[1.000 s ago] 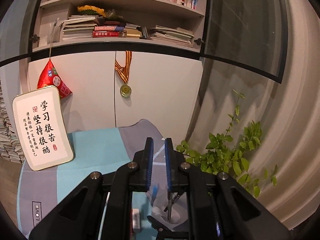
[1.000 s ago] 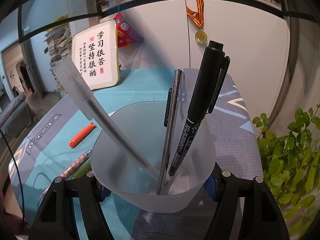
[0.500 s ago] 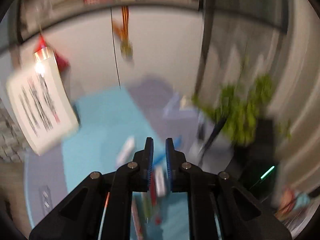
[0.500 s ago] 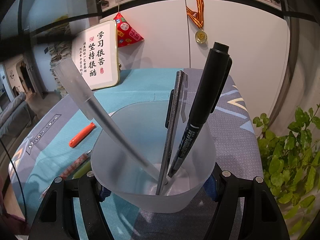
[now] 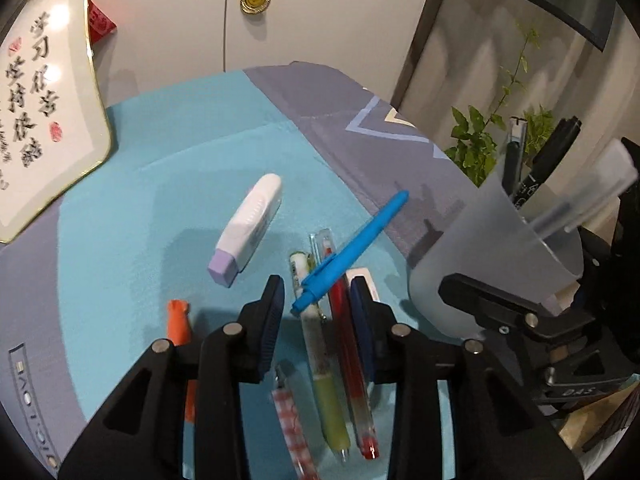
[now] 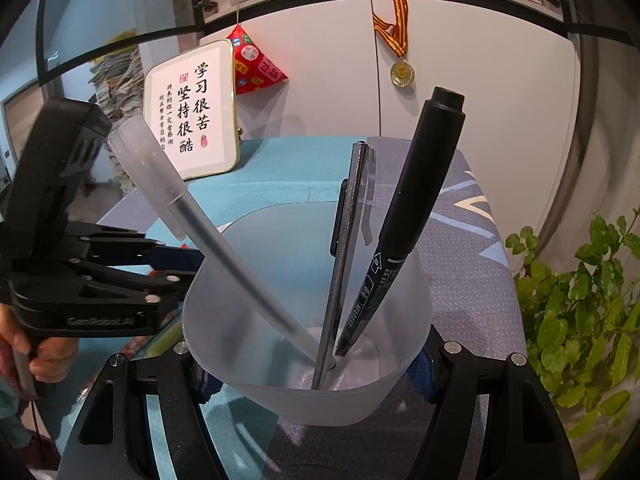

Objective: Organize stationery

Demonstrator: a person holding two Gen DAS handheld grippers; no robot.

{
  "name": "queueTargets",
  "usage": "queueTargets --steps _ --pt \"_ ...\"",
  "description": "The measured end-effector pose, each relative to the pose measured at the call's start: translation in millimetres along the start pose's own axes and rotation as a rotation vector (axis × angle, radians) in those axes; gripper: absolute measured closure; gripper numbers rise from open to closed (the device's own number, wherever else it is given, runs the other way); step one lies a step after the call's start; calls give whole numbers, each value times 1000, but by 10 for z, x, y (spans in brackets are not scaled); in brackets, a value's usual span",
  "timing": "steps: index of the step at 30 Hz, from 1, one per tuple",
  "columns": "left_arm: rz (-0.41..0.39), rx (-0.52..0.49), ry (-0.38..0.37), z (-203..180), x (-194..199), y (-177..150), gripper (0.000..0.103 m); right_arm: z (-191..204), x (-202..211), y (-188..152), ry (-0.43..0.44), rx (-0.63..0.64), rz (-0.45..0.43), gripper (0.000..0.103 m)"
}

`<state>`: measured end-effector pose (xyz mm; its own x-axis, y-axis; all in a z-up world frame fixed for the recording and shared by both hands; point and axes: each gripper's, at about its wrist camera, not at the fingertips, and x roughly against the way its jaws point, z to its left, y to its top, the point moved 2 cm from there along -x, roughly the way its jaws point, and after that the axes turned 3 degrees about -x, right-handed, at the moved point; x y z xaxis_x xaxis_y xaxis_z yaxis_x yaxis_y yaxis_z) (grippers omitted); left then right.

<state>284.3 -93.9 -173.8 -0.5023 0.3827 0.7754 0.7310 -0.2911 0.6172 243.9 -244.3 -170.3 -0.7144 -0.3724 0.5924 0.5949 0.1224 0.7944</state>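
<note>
Opening left tool [image 5: 320,300], lower now, over blue pen [image 5: 352,248].

Table w/ blue & grey cloth [image 5: 120,240]. On it: white eraser [image 5: 248,228], blue pen [image 5: 352,252] across a green pen [image 5: 320,356] & red pen [image 5: 352,360], checked pen [image 5: 292,424], orange marker [image 5: 178,320], framed sign [image 5: 44,120] at back.

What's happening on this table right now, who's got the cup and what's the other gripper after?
The right gripper is shut on the frosted pen cup, which already holds a frosted pen, a grey pen and a black marker. The left gripper is over the loose pens on the teal cloth, jaws opening around the blue pen, not yet gripping it. A white eraser lies beside them.
</note>
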Motion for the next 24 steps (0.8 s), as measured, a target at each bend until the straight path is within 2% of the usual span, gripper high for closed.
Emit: queueTargets --steps 1,3,5,11,21,24 --pt "2 1 -13 -1 -21 2 72 0 0 0 0 0 0 31" --pt "-1 -10 -12 -18 -50 4 84 2 2 -2 0 1 1 31" --pt "-19 -26 -7 -49 -22 7 91 3 0 0 0 0 2 31" --pt "-108 -57 -7 -176 277 76 92 29 -18 -8 1 -2 11 31" --pt "-315 -91 26 -401 1194 279 92 25 -23 0 3 -4 13 31" --pt "-353 -108 36 -498 1374 336 92 22 -25 2 3 -4 13 31"
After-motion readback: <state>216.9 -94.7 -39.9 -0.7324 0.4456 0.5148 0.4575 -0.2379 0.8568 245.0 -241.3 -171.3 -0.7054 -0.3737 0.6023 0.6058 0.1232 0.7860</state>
